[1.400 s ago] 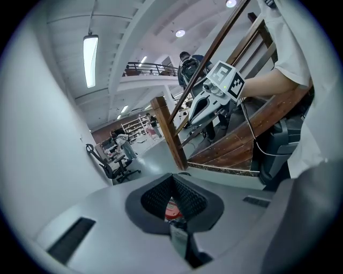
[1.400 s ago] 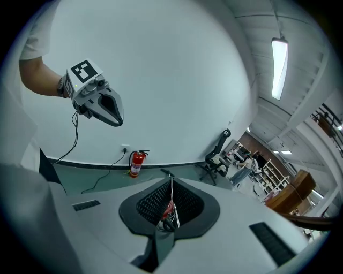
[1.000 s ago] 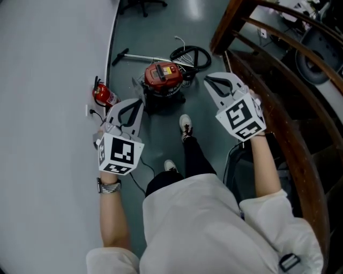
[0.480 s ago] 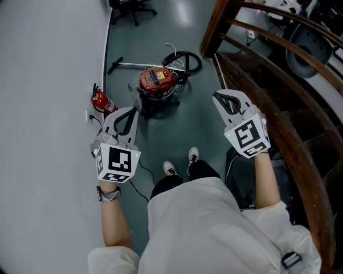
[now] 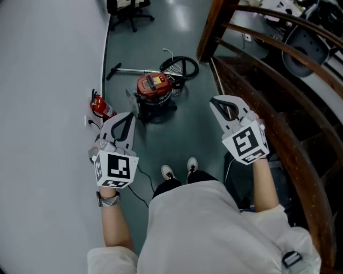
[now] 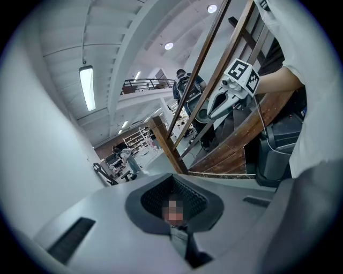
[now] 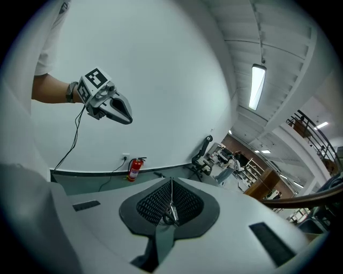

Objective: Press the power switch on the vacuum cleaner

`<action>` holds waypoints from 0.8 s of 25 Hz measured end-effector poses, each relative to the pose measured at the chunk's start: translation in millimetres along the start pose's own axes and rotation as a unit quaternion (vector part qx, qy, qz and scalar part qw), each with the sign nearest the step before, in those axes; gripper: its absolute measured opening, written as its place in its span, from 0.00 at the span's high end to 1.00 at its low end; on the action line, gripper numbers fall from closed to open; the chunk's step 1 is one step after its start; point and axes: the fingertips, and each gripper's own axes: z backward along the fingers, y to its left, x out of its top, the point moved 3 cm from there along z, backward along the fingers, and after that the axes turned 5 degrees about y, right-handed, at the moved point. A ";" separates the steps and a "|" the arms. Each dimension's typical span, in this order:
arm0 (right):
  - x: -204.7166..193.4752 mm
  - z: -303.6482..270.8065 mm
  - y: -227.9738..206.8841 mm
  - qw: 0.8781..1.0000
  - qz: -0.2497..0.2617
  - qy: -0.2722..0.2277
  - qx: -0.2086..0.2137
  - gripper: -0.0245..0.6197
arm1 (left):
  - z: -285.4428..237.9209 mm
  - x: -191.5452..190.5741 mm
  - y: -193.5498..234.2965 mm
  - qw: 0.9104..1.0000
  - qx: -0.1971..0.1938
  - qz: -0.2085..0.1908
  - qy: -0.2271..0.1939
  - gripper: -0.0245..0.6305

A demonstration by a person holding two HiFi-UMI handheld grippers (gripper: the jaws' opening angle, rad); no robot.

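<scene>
The vacuum cleaner, a black drum with a red top, stands on the grey floor ahead of my feet. Its black hose lies coiled behind it, and its wand lies along the floor to the left. My left gripper hangs shut and empty, short of the vacuum and to its left. My right gripper is shut and empty too, to the vacuum's right, well apart from it. The left gripper view shows shut jaws and the right gripper in the air. The right gripper view shows shut jaws and the left gripper.
A red fire extinguisher stands by the white wall on the left, below a socket with a cable. A wooden stair railing runs along the right, with a dark bin beside me. An office chair stands farther off.
I have stepped back from the vacuum, feet now together. Both grippers have risen and drawn back with me, so the vacuum lies farther ahead. Both stay shut.
</scene>
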 end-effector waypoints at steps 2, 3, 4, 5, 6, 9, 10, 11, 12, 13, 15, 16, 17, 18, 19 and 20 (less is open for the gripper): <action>-0.3 5.4 -3.7 1.000 0.001 -0.002 0.001 0.92 | 1.0 8.3 -1.9 1.000 0.003 -0.002 0.000 0.96; 0.7 8.1 -6.2 1.000 0.001 -0.006 0.000 0.92 | 1.9 12.3 -2.2 1.000 0.005 -0.003 0.000 0.96; 2.4 10.7 -8.9 1.000 0.001 -0.011 -0.003 0.92 | 2.8 16.2 -1.7 1.000 0.007 -0.005 0.000 0.96; 4.8 13.2 -11.9 1.000 0.002 -0.016 -0.006 0.92 | 3.7 20.2 -0.6 1.000 0.010 -0.008 0.000 0.96; 7.4 15.8 -14.8 1.000 0.004 -0.021 -0.009 0.92 | 4.7 24.2 0.6 1.000 0.013 -0.011 -0.001 0.96; 14.4 24.2 -21.9 0.999 0.010 -0.034 -0.016 0.92 | 8.8 37.3 3.1 1.000 0.022 -0.016 -0.007 0.96; 15.7 26.5 -23.8 0.999 0.011 -0.038 -0.017 0.92 | 10.0 41.5 3.1 0.999 0.026 -0.017 -0.009 0.96; 16.2 28.2 -25.6 0.999 0.012 -0.041 -0.017 0.92 | 10.8 45.2 2.8 0.999 0.029 -0.018 -0.010 0.96; 16.0 29.4 -27.3 0.999 0.013 -0.043 -0.018 0.92 | 11.1 48.7 2.4 0.999 0.032 -0.019 -0.012 0.96; 15.3 30.3 -29.2 0.999 0.013 -0.045 -0.018 0.92 | 10.9 52.3 2.0 0.999 0.034 -0.020 -0.014 0.96; 13.6 32.0 -33.1 0.999 0.013 -0.049 -0.020 0.92 | 10.3 60.0 2.2 0.999 0.040 -0.022 -0.019 0.96; 13.0 33.0 -35.0 0.998 0.013 -0.050 -0.021 0.92 | 10.2 63.6 2.2 0.999 0.042 -0.024 -0.020 0.96; 12.4 33.9 -36.8 0.998 0.013 -0.052 -0.021 0.92 | 9.8 66.2 1.6 0.999 0.043 -0.025 -0.021 0.96; 11.7 34.8 -38.3 0.998 0.014 -0.053 -0.021 0.92 | 9.0 67.5 0.1 0.999 0.044 -0.025 -0.021 0.96; 10.6 35.5 -39.6 0.998 0.013 -0.055 -0.021 0.92 | 8.1 68.3 -1.7 0.999 0.043 -0.025 -0.020 0.96; 9.2 36.1 -40.6 0.998 0.013 -0.056 -0.021 0.92 | 7.4 69.0 -3.5 0.999 0.043 -0.025 -0.019 0.96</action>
